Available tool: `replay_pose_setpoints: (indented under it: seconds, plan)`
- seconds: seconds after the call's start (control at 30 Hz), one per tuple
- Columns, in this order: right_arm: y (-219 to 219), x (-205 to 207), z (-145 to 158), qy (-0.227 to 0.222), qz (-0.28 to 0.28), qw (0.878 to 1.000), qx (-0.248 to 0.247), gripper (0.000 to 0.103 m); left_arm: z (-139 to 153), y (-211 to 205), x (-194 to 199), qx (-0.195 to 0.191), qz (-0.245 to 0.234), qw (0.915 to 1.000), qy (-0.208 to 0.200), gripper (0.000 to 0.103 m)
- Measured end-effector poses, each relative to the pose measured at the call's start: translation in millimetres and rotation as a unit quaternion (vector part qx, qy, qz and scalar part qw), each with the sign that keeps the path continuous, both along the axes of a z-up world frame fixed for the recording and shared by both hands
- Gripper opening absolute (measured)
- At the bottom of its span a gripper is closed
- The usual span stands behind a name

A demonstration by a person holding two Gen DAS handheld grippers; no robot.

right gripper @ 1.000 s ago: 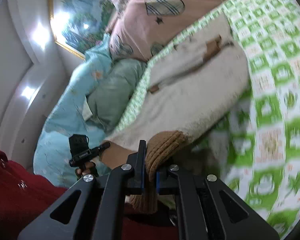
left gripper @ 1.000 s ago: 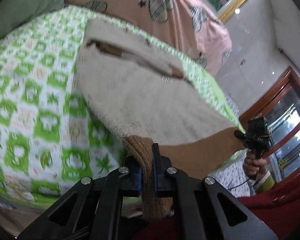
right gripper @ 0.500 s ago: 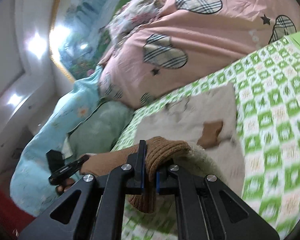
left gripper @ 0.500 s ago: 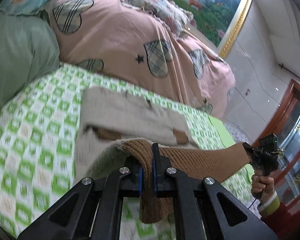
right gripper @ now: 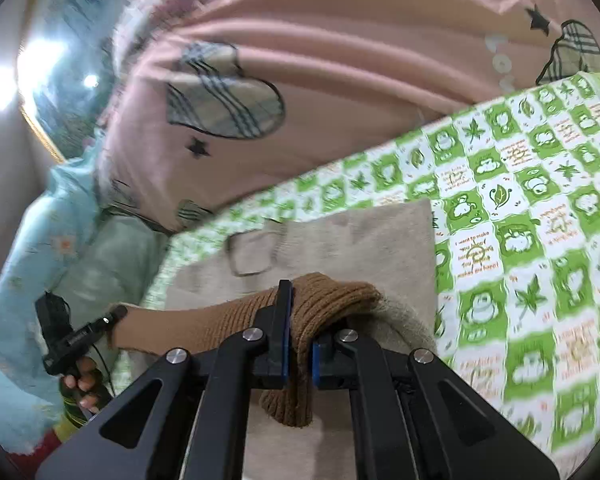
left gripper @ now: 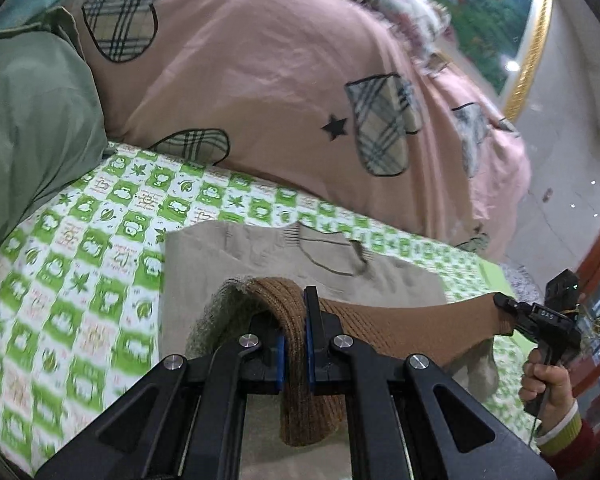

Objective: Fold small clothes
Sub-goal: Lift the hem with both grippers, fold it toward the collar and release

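Sweater [left gripper: 300, 264] hem is now carried forward over the garment's upper half: a second ago the beige knit sloped up from the bed toward me with its fleecy inner side showing, and now the brown ribbed hem [left gripper: 296, 320] stretches level between my two grippers above the neckline end, which lies flat on the green-and-white checked sheet [left gripper: 80, 264]. My left gripper [left gripper: 295, 356] is clamped on the hem's left corner, a ribbed tail hanging below the jaws. My right gripper [right gripper: 300, 354] is clamped on the right corner the same way; from the left camera I can see it off to the right, held by my right hand [left gripper: 548, 384] in a red sleeve. I judge this to be the bottom-to-top fold, roughly halfway through: the hem has travelled up the body but has not yet been laid down. The sweater's far edge, with its neck opening [left gripper: 332, 252], lies just short of the pink heart-print duvet [left gripper: 280, 80] heaped across the bed behind it. A green pillow [left gripper: 28, 120] rises at the left. So forward room is limited; I would say the hem can come down near the collar without touching the duvet, but not much past it. To the right of the sweater the sheet lies flat and bare, giving free room that way.
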State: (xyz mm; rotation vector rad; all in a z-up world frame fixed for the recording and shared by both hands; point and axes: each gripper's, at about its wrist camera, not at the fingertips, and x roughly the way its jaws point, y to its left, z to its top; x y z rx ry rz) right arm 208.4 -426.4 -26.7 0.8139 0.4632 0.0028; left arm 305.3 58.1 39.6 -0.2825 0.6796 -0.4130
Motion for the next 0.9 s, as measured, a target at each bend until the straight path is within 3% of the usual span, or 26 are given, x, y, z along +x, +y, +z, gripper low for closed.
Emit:
replay_pose_setpoints:
  seconds: [0.23, 0.33, 0.43, 0.47, 0.53, 0.57, 0.6, 0.73, 0.83, 0.9]
  plan:
    - [-6.6, 44.5, -43.2, 0.059, 0.014, 0.998, 0.006, 0.01, -55.1, -11.7, 73.0, 0.052, 0.008, 0.9972, 0.053, 0.006]
    - [-11.2, 44.5, -46.4, 0.055, 0.015, 0.998, 0.028, 0.01, -81.9, -14.8, 91.9, 0.068, 0.009, 0.9944, 0.08, 0.007]
    - [-14.2, 29.8, -36.5, 0.041, 0.004, 0.998, 0.049, 0.013, -98.2, -12.1, 98.4, 0.06, 0.01, 0.9933, 0.099, 0.01]
    - [-12.4, 21.2, -29.0, 0.032, -0.006, 0.998, 0.045, 0.016, -98.4, -10.5, 98.2, 0.054, 0.011, 0.9934, 0.101, 0.01]
    - [-4.1, 3.3, -13.6, 0.015, -0.022, 0.999, 0.03, 0.033, -95.5, -5.9, 93.8, 0.041, 0.012, 0.9934, 0.106, 0.013]
    - [4.1, -7.8, -5.6, 0.004, -0.026, 0.999, 0.019, 0.047, -92.1, -4.4, 89.4, 0.039, 0.015, 0.9936, 0.105, 0.017]
    - [11.3, -13.2, -0.8, 0.001, -0.027, 1.0, 0.01, 0.053, -88.0, -3.2, 79.8, 0.04, 0.021, 0.9939, 0.101, 0.022]
    - [55.7, -15.8, 9.3, -0.008, 0.036, 0.999, -0.032, 0.053, -77.4, -18.2, 36.9, 0.028, -0.018, 0.9948, 0.096, 0.023]
    - [95.4, 10.8, 1.5, 0.027, 0.127, 0.989, -0.076, 0.053, -79.8, -48.7, 8.4, 0.027, -0.071, 0.9924, 0.097, 0.023]
    - [107.7, 31.0, -7.3, 0.068, 0.151, 0.979, -0.117, 0.053, -84.6, -70.3, -1.2, 0.025, -0.1, 0.9892, 0.104, 0.024]
